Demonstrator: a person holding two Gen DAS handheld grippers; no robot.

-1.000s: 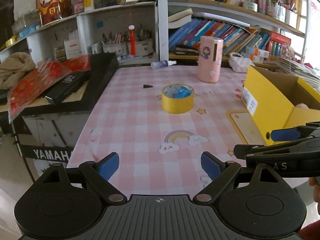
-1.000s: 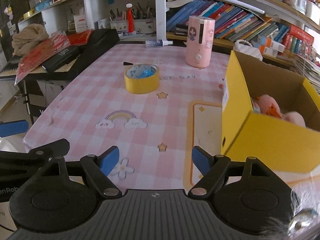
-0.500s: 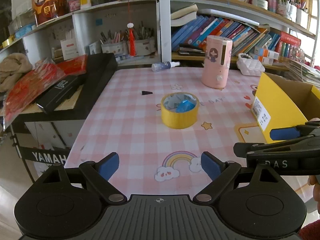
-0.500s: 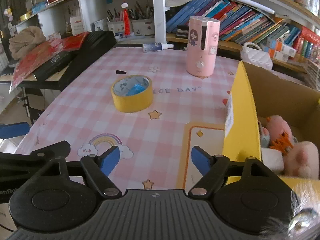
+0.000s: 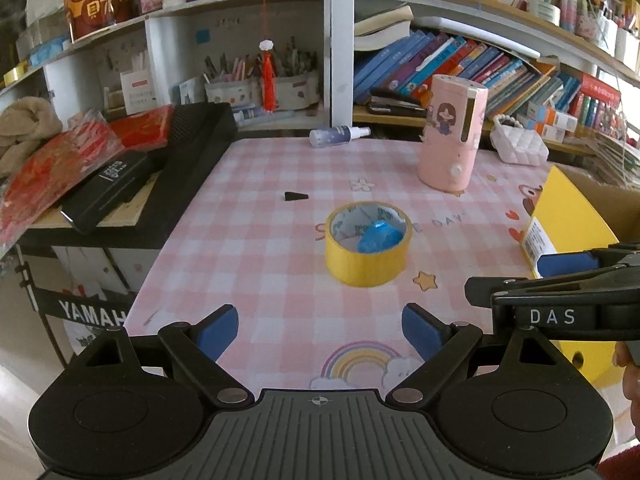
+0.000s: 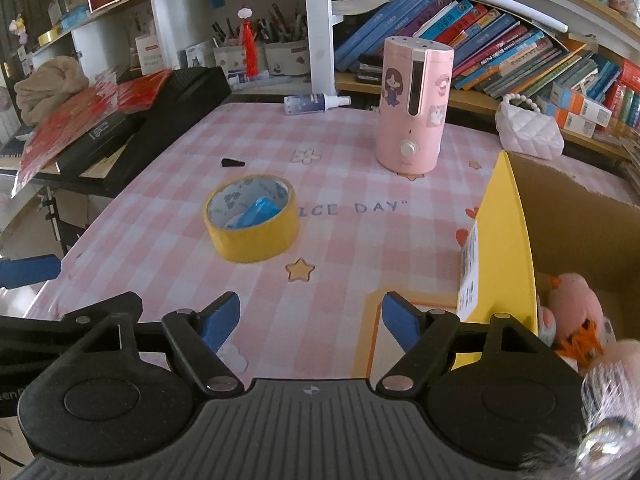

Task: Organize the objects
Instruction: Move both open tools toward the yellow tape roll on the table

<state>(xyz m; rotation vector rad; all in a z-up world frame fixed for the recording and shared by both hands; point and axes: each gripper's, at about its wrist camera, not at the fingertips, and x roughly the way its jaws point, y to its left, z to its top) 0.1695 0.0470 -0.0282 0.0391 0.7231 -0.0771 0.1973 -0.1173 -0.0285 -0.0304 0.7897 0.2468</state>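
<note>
1. On the pink checked tabletop (image 5: 256,240), the roll of yellow tape (image 5: 368,246) lies flat near the middle; a blue object (image 5: 379,236) sits inside its core, too blurred to name.
2. The yellow cardboard box (image 6: 508,248) is cut off by the right edge of both views; only part of its inside shows, with a pink plush toy (image 6: 576,312) in the near corner.
3. The tape has a white printed liner inside its ring and a smooth yellow outer band.
4. The left hand-held gripper (image 5: 320,330) hovers over the near tabletop with its blue pads wide apart and nothing between them.
5. The right hand-held gripper (image 6: 310,322) is likewise open and empty, just beside the box's yellow wall.
6. A small black wedge (image 5: 295,197) lies apart from the tape, toward the far left.
7. The pink humidifier (image 6: 412,104) stands upright beyond the tape, a spray bottle (image 6: 316,103) lying at the far edge.
8. Open tabletop lies between both grippers and the tape; a black keyboard (image 5: 192,148) borders the left edge.
</note>
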